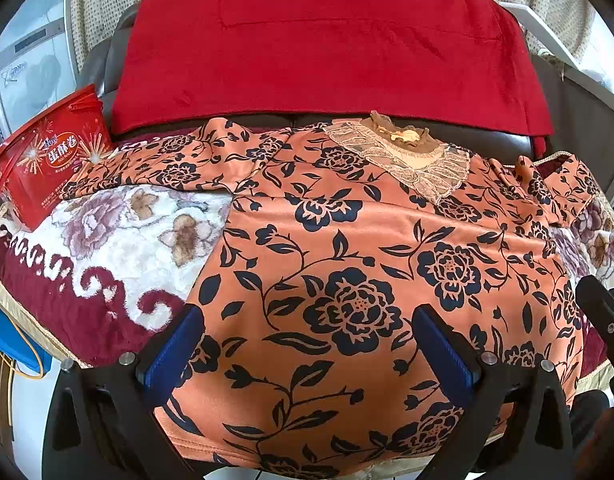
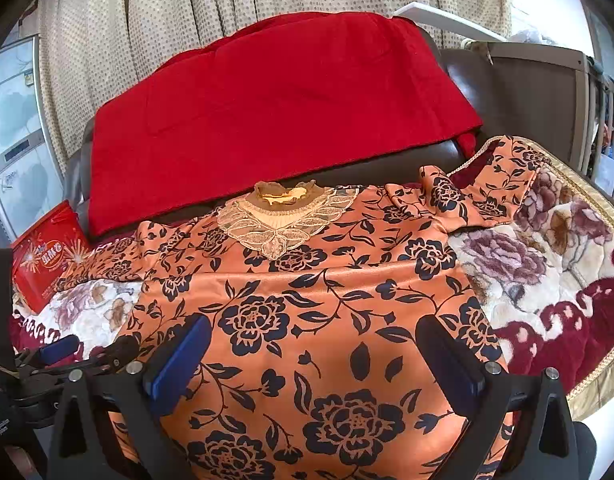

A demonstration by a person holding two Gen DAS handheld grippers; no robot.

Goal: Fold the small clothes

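Note:
An orange garment [image 1: 347, 264] with dark blue flowers and a lace collar [image 1: 411, 156] lies spread flat on a floral blanket [image 1: 119, 236], collar at the far side, sleeves out to both sides. My left gripper [image 1: 307, 332] hovers open over the garment's near left part, nothing between its blue pads. The same garment [image 2: 327, 320] fills the right wrist view, lace collar [image 2: 283, 220] far. My right gripper [image 2: 315, 344] stands open over the near right part. The left gripper's tip [image 2: 63, 348] shows at that view's left edge.
A red cloth [image 1: 323, 52] drapes over a dark sofa back [image 2: 459, 76] behind the garment. A red snack tub [image 1: 51, 156] sits at the far left on the blanket. Dotted curtains [image 2: 227, 0] hang behind. A railing [image 2: 603, 108] stands at the right.

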